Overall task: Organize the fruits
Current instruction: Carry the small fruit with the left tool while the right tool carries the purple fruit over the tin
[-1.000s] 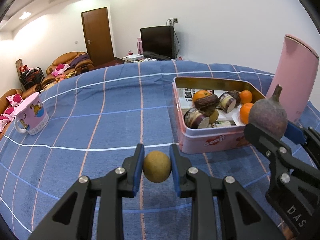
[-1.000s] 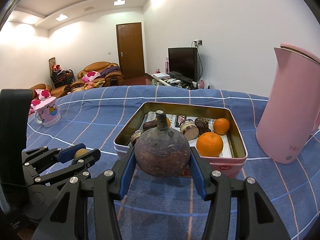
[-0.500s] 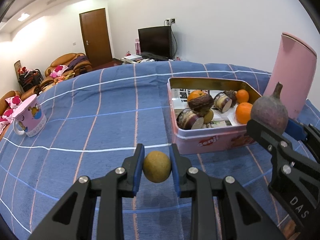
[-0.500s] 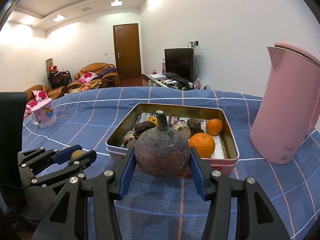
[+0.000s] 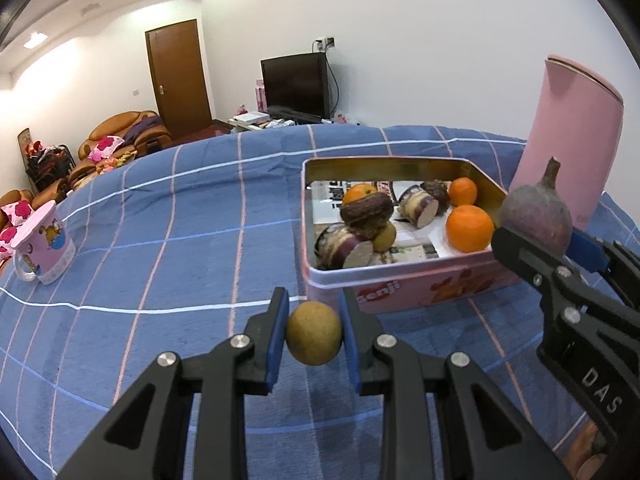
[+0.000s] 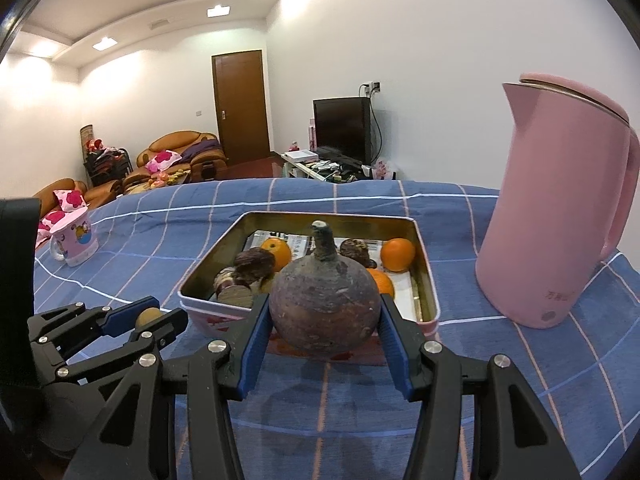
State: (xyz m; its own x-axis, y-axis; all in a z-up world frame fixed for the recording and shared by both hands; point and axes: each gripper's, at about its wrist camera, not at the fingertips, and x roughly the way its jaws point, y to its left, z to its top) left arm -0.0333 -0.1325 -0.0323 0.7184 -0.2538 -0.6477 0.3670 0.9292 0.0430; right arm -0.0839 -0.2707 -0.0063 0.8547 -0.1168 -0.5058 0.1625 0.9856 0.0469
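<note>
Fruits: left hand-held gripper (image 5: 314, 338) clamps, probably, longan (image 5: 314, 333).

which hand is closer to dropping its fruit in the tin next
Right, probably. The right gripper holds the dark stemmed fruit just before the pink tin, lined up with its middle. The left gripper, clamped on the small brown fruit, sits off the tin's near corner.

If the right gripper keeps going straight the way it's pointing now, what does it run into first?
Probably the near wall of the pink tin. The right gripper, shut on the dark stemmed fruit, aims slightly downward at the tin, which lies directly ahead. Depth is unclear; the fruit might clear the rim.
</note>
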